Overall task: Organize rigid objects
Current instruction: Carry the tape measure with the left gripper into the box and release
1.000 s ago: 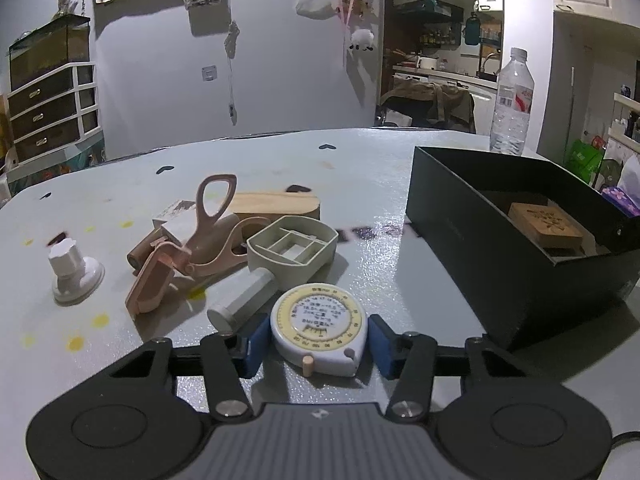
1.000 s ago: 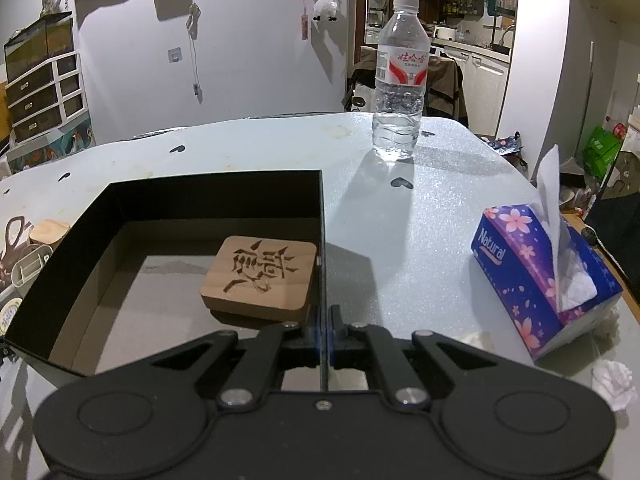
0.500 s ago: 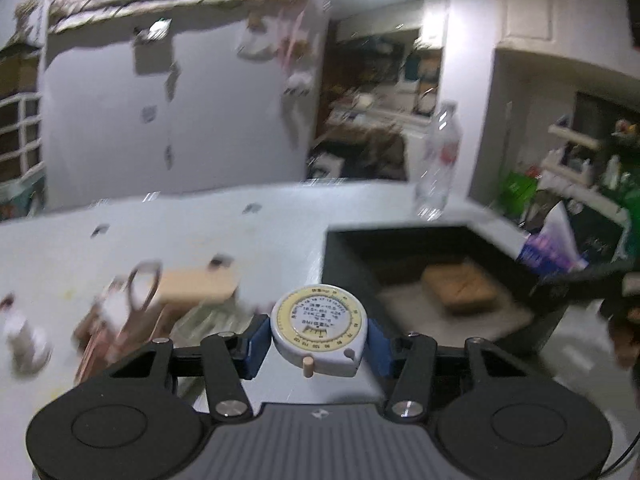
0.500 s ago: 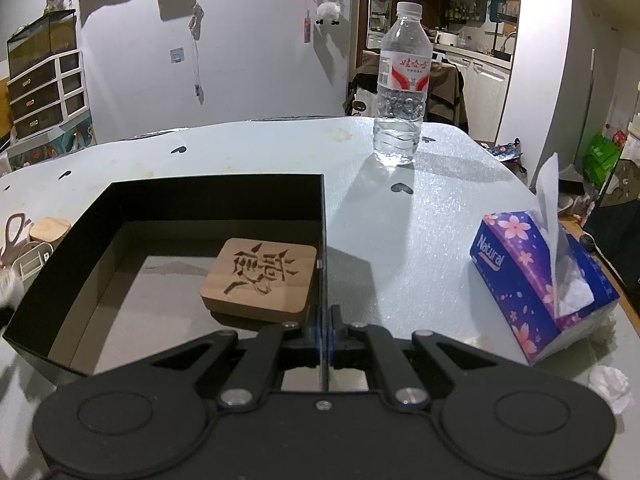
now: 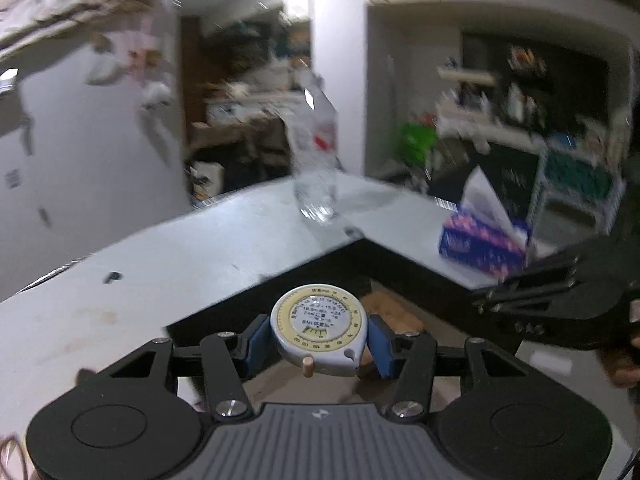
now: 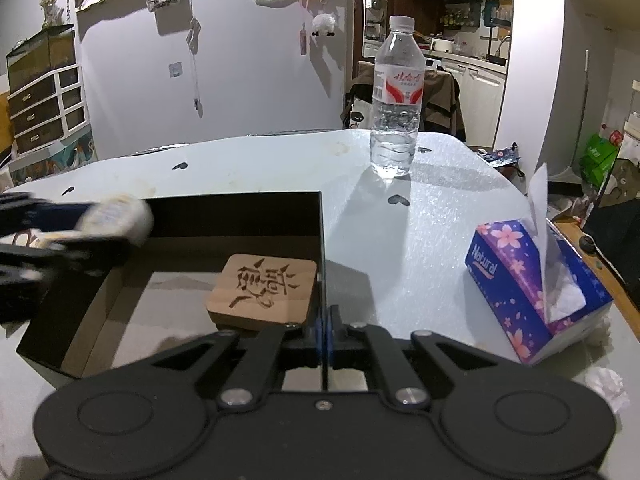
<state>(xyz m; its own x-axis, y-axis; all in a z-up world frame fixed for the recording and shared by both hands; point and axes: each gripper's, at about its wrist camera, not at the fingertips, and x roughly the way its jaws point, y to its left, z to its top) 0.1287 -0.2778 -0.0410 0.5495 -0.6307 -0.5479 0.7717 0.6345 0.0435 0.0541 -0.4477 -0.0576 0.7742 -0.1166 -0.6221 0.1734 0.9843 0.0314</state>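
My left gripper is shut on a round white and yellow tape measure and holds it in the air over the near corner of the black box. In the right wrist view the tape measure appears blurred over the box's left wall. My right gripper is shut on the right wall of the black box. A wooden carved coaster lies inside the box by that wall.
A water bottle stands on the grey table behind the box. A purple tissue box sits to the right, with crumpled tissue near it. My right gripper shows at the right of the left wrist view.
My left gripper lifted the tape measure off the table and swung right, away from the pile of objects, to above the black box. My right gripper stayed on the box wall.
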